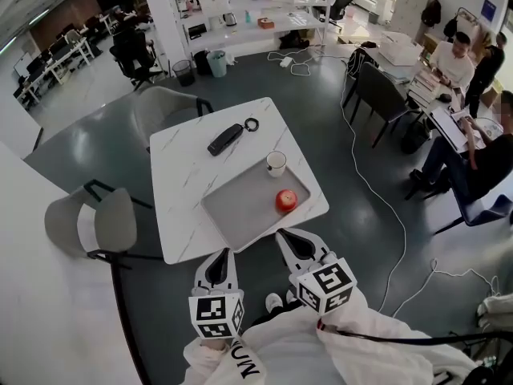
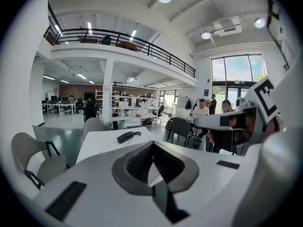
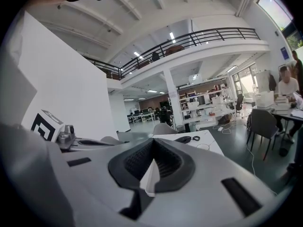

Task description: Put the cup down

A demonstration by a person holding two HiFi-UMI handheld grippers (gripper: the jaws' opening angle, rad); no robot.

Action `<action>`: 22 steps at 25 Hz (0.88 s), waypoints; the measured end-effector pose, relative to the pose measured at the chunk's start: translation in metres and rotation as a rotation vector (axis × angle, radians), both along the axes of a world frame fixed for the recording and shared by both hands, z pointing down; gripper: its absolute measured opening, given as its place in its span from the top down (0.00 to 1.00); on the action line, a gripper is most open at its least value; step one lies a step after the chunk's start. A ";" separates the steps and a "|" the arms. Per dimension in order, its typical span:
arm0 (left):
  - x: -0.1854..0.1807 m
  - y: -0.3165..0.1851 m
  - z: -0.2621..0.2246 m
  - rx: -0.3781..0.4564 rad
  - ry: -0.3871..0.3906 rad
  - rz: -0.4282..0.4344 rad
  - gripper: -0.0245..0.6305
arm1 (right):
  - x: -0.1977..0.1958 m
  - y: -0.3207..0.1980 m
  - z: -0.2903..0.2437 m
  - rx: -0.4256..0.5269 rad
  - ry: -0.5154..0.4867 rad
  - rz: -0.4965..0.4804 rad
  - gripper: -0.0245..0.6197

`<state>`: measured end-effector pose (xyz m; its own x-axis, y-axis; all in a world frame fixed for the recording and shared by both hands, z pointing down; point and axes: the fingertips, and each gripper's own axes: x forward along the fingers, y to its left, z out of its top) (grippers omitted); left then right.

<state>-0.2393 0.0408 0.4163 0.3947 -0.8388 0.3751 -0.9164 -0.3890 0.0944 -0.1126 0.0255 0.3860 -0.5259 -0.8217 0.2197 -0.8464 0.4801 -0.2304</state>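
Cup (image 1: 276,163) stands upright at the tray's (image 1: 232,211) far corner, probably inside its rim, well ahead of both grippers, right gripper (image 1: 285,237) nearer than left gripper (image 1: 221,255), both with jaws pressed together on nothing.

Can't see most of cup (image 2: 154,138) behind jaw tips, frame centre, rim only. Can't identify black device (image 1: 225,139), upper centre, too small.

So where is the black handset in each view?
Head view: black handset slightly above and left of centre.
Left gripper view: black handset left of centre, below the middle.
Right gripper view: black handset right of centre, below the middle.
Shared landmark: the white table under it.
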 end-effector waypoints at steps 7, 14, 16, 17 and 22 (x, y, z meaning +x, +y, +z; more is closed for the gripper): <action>0.018 -0.008 -0.014 0.031 -0.010 -0.010 0.95 | 0.018 -0.009 -0.006 0.011 -0.011 -0.008 0.95; 0.030 -0.009 -0.017 0.046 -0.013 -0.014 0.95 | 0.028 -0.008 -0.003 0.017 -0.017 -0.017 0.95; 0.033 -0.008 -0.016 0.042 -0.016 -0.014 0.95 | 0.030 -0.008 -0.003 0.017 -0.014 -0.020 0.95; 0.034 -0.008 -0.015 0.039 -0.018 -0.014 0.95 | 0.031 -0.008 -0.002 0.017 -0.013 -0.021 0.95; 0.034 -0.006 -0.012 0.026 -0.026 -0.016 0.95 | 0.031 -0.006 0.000 0.011 -0.010 -0.028 0.95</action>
